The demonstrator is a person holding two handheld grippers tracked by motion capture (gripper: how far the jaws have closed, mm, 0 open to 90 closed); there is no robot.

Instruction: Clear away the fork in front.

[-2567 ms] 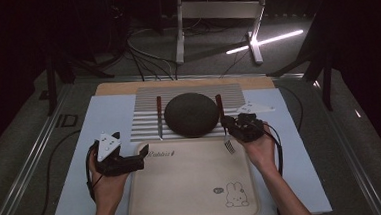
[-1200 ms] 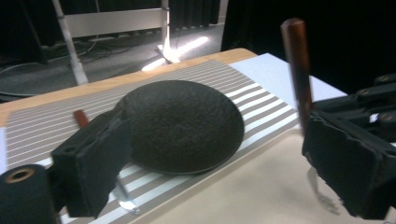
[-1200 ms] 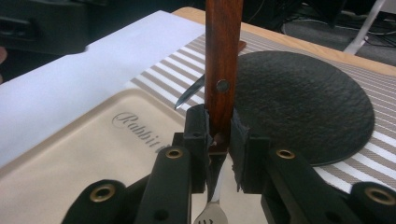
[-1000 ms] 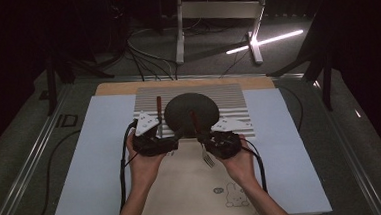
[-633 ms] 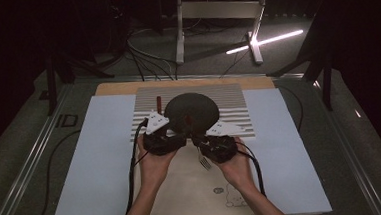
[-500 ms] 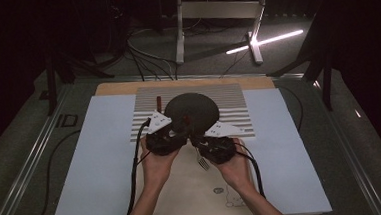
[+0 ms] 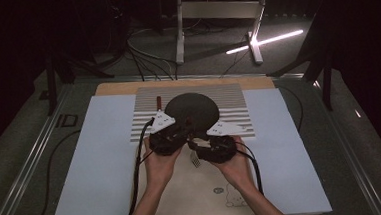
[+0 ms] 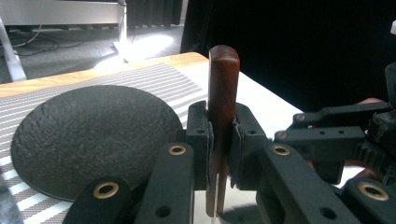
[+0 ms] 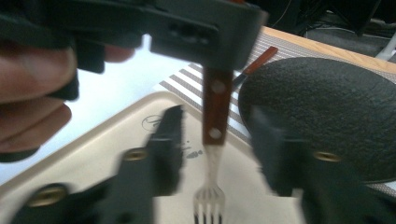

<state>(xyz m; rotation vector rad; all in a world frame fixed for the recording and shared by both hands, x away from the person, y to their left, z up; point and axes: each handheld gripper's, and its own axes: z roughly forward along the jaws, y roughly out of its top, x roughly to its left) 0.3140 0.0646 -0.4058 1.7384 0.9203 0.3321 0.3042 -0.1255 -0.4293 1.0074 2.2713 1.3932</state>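
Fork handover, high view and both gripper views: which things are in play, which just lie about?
In play:
- wooden-handled metal fork
- left gripper, shut on the fork handle
- right gripper, jaws just opened, pads off the fork

Lying about:
- dark round textured plate
- striped grey-white placemat
- beige tray
- second wooden-handled utensil beside the plate

Dim room, bright floor lamp [image 7: 264,41] (glaring), right gripper view motion-blurred

Two grippers are held close together at the near edge of the dark plate [image 7: 191,109]: left gripper [image 7: 172,136], right gripper [image 7: 208,145]. A fork [image 7: 194,156] (tines toward the person) is seen between them, over the beige tray [image 7: 184,198].
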